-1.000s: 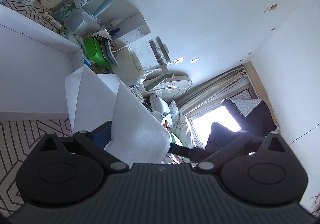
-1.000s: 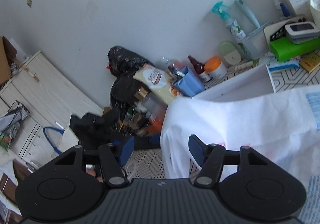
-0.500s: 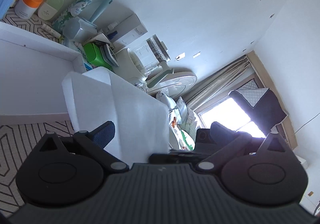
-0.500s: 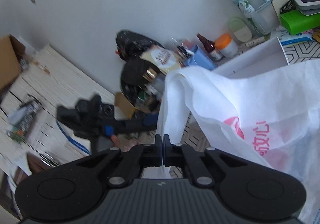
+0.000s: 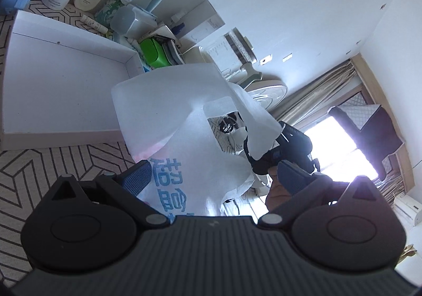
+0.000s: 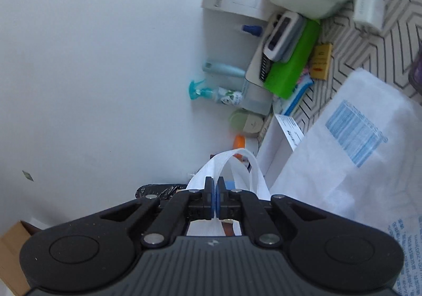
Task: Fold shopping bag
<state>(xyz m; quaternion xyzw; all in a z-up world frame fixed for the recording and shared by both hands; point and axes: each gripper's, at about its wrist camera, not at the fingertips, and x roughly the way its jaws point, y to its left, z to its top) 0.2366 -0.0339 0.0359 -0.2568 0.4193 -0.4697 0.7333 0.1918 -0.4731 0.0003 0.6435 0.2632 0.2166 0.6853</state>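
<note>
Bag (image 5: 184, 137) between open left gripper (image 5: 216, 177), handle (image 6: 226, 161) pinched by right gripper (image 6: 214, 197)

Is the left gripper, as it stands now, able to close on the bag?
Probably yes. The left gripper is open, and the white bag lies between its blue pads with nothing else in between. The right gripper holds a handle off to the side.

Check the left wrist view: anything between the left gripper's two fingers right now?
Yes. In the left wrist view the white shopping bag with blue print hangs between the open fingers of the left gripper, nearer the left one; no grip shows.
</note>
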